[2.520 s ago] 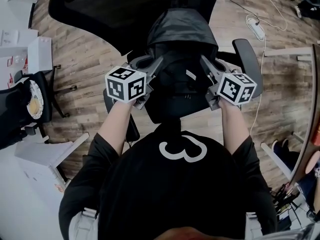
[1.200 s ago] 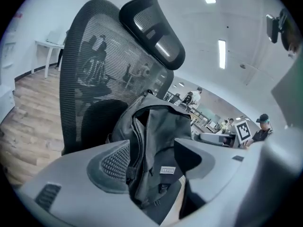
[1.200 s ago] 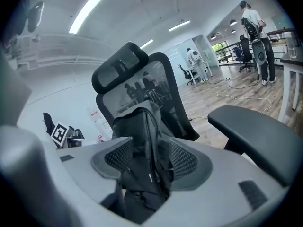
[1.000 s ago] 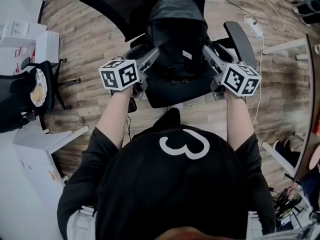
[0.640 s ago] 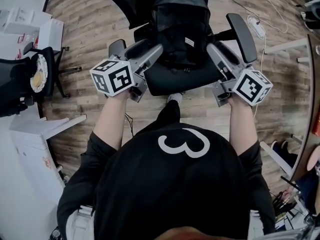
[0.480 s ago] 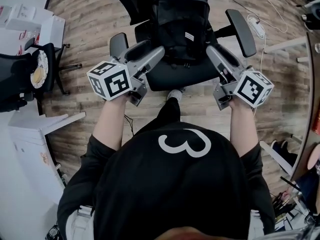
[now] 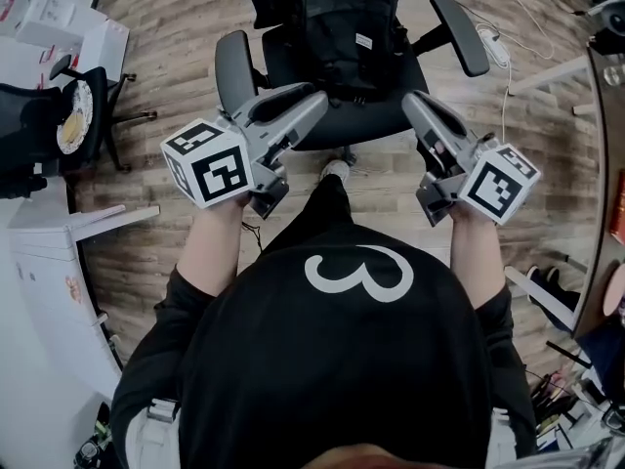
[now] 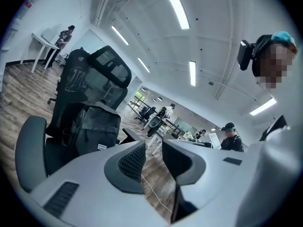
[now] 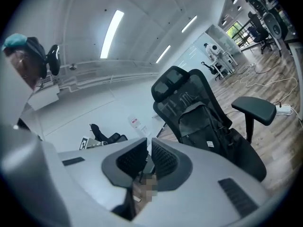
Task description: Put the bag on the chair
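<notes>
Wood-plank floor [image 7: 166, 86] all around, open office stretching off behind, and dead ahead of me the black office chair [image 7: 337, 120]. And there it is: the black backpack [image 7: 352, 18] stands upright on the seat, its back flat against the mesh backrest. That lean looks like what keeps it standing, and the armrests [image 7: 232, 66] on either side fence it in, so I judge it unlikely to slump off sideways.

My left claw [image 8: 152, 150] hangs in front of the seat's front edge, apart from the bag. The jaws are closing, with a clear gap between the pads and nothing in it but floor beyond. My right claw [image 9: 149, 152] sits on the other side, also short of the seat. It is closing too, down to a narrow slit, and it holds nothing.

Both claws are empty and well off the straps, so the bag carries its own weight. I call the placing done.

One thing to watch: the chair may roll or swivel, so a knock on the seat could tip that tall bag forward. A white power strip [image 7: 488, 42] and its cable lie on the floor to the right, clear of everything.
</notes>
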Action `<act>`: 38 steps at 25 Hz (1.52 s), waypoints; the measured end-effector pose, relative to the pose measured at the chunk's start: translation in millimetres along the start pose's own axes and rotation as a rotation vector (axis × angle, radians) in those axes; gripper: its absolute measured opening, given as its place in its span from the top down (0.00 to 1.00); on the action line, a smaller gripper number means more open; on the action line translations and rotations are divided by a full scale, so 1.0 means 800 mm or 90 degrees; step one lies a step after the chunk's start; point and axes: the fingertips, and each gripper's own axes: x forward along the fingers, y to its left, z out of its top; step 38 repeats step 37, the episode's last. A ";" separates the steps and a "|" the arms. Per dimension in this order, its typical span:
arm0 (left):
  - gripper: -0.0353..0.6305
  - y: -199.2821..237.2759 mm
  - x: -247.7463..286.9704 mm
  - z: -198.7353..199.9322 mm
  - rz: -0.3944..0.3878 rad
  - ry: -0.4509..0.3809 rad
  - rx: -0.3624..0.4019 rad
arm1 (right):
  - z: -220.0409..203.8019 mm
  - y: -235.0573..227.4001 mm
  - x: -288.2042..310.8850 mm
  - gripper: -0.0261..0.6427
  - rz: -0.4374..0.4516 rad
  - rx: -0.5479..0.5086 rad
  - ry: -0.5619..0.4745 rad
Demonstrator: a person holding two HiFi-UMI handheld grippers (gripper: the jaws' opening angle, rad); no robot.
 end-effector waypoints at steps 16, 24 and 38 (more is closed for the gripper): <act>0.92 -0.142 -0.021 -0.036 -0.053 0.020 0.092 | -0.023 0.088 -0.087 0.92 0.046 -0.090 0.001; 0.92 -0.153 -0.014 -0.043 -0.054 0.031 0.091 | -0.027 0.096 -0.100 0.92 0.057 -0.100 0.010; 0.92 -0.149 -0.009 -0.039 -0.071 0.052 0.120 | -0.024 0.095 -0.088 0.92 0.045 -0.102 0.002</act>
